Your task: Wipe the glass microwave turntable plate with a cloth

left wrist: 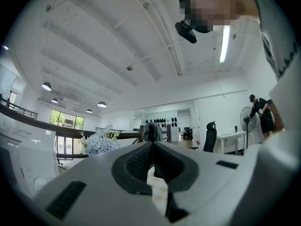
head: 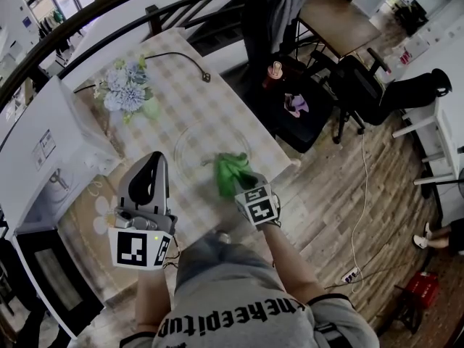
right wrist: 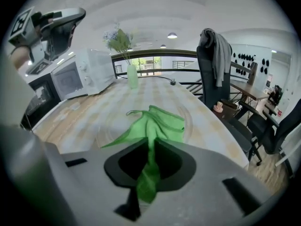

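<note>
A white microwave (head: 40, 154) stands at the table's (head: 192, 93) left edge, its door facing the table's middle. Pale blue flowers (head: 125, 87) stand beyond it near the far left corner. Nearer the person, the left gripper (head: 154, 162) is held up off the table with its tip raised. Its own view looks out over the flowers toward the ceiling, and its jaws are pressed together with nothing between them. The right gripper view also shows it high at upper left, above the microwave. Right of it, the clear plate (head: 194, 145) lies flat on the checked tabletop, about midway across and toward the near edge. The green cloth (head: 232, 170) lies on the plate's near right part, one end spread on the glass and the other gathered into a strip. The right gripper (head: 238, 187) has its jaws clamped on that strip, which runs down between the pads in its own view. This gripper sits low, just beside the plate's near right rim. Farther right, past the table's edge, stands a dark chair (head: 264, 27) with a grey garment (head: 279, 2) draped over its back.
</note>
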A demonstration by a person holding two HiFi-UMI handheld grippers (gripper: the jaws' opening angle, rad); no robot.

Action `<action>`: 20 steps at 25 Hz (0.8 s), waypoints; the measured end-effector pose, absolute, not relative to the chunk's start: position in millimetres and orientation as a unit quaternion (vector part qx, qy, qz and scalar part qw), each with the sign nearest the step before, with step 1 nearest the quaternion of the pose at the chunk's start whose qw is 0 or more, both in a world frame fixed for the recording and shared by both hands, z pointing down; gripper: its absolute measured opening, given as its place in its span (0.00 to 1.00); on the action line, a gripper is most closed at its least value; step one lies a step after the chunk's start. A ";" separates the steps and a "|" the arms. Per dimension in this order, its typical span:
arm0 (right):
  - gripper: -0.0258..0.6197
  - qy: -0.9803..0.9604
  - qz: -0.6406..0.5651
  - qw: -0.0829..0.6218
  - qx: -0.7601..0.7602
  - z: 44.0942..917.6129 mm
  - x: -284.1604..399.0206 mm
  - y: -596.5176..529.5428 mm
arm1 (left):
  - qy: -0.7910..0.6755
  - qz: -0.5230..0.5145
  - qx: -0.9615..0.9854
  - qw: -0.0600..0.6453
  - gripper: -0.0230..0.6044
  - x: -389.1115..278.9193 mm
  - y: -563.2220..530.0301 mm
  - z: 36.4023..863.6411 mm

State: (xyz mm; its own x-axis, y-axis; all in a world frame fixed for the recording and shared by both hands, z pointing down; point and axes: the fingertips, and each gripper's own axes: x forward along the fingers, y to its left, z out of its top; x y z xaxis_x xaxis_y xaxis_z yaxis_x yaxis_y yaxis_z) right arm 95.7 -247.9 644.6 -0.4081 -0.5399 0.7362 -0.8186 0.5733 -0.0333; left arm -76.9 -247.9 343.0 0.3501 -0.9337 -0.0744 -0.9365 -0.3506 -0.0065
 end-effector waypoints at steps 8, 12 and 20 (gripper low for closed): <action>0.11 -0.800 0.195 0.354 0.443 645.7 126.7 -260.2 | 0.571 0.027 -0.820 0.028 0.05 -73.4 -242.2 341.4; 0.11 -0.798 0.194 0.349 0.452 646.5 127.2 -261.2 | 0.575 0.027 -0.817 0.032 0.05 -76.5 -238.9 339.8; 0.11 -0.792 0.194 0.339 0.470 636.7 125.9 -260.5 | 0.587 0.028 -0.808 0.036 0.05 -85.9 -225.3 333.0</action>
